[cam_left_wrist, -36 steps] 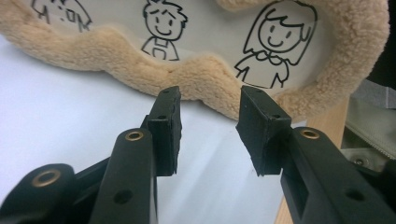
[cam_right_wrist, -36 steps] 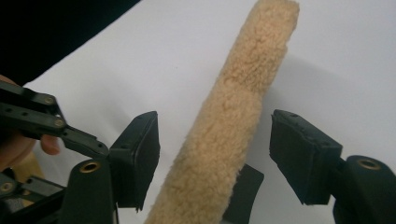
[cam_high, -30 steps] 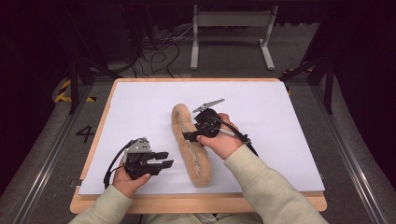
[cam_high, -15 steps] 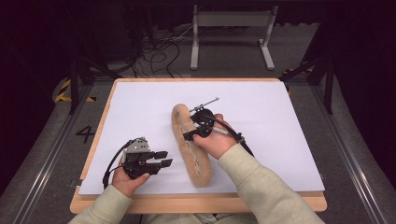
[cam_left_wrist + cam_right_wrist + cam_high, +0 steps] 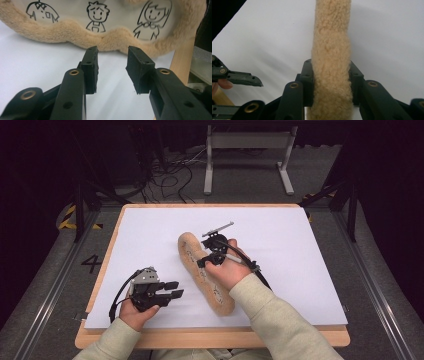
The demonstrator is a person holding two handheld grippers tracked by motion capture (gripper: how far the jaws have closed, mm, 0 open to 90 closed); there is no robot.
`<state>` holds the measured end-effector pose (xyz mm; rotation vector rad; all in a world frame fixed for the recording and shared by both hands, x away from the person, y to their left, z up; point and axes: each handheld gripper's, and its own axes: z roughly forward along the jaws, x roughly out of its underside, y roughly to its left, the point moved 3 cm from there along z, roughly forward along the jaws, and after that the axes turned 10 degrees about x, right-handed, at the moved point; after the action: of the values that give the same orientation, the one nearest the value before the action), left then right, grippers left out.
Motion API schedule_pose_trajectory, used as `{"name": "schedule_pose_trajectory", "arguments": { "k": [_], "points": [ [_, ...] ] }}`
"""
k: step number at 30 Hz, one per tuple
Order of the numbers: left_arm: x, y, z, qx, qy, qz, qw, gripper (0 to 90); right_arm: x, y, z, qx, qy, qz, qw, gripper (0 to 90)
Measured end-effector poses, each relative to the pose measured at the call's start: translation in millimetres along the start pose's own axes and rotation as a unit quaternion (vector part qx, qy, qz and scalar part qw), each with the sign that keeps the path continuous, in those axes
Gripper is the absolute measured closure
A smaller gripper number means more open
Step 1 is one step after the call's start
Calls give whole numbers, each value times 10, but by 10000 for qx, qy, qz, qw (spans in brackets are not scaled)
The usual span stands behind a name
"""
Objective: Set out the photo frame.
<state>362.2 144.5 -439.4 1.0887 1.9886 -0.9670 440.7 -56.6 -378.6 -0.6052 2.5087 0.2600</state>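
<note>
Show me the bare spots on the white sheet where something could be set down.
Free: the far left corner beyond the left claw, and the wide right part beside the right claw. Crowded: the middle, where the plush case lies with the right claw closing on it.

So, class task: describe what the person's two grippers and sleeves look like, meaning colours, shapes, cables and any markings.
Both forearms wear pale beige sleeves. The left gripper is black, with a grey three-cornered plate on top and a black cable looping from its back. The right gripper is black too, with a thin grey plate and a black cable trailing over the wrist. Close up, each has blocky black pads on arms with brass-coloured rivets.
</note>
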Motion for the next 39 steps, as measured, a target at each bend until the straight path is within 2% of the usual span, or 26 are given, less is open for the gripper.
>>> {"name": "schedule_pose_trajectory", "arguments": {
  "k": [6,10,15,17,19,21,22,23,24,27,33,35,37,39],
  "points": [
    [2,14,-21,-26,-26,2,10000,616,-75,-70,-139,-100,-138,-116,9998,669],
    [5,27,-42,-41,-56,-35,10000,616,-126,-114,-256,-64,-184,-498,9986,669],
    [17,40,-54,-54,-62,-89,9999,621,-161,-208,-377,-130,-335,-931,9950,669],
    [23,38,-56,-66,-45,-76,9999,621,-175,-244,-425,-185,-422,-1123,9926,668],
    [28,36,-58,-75,-57,-88,9999,621,-187,-278,-467,-273,-494,-1376,9889,668],
    [40,39,-74,-99,-69,-100,9999,621,-191,-289,-486,-307,-532,-1442,9876,668],
    [49,44,-88,-119,-64,-113,9998,621,-195,-301,-500,-328,-578,-1528,9860,667],
    [54,45,-98,-141,-61,-112,9998,620,-201,-319,-516,-367,-660,-1697,9826,668],
    [62,43,-113,-162,-58,-131,9998,621,-203,-327,-527,-399,-696,-1780,9808,668],
    [99,46,-168,-213,-100,-188,9995,622,-233,-369,-578,-571,-763,-1902,9771,667],
    [165,64,-266,-339,-191,-296,9988,626,-271,-397,-630,-997,-765,-2201,9673,667],
    [173,63,-279,-349,-209,-318,9987,625,-276,-406,-637,-1060,-780,-2222,9661,667],
    [188,62,-304,-384,-232,-344,9984,624,-277,-418,-642,-1150,-838,-2370,9610,667],
    [201,64,-318,-401,-241,-362,9982,624,-283,-431,-643,-1209,-830,-2620,9539,666]
  ]
}}
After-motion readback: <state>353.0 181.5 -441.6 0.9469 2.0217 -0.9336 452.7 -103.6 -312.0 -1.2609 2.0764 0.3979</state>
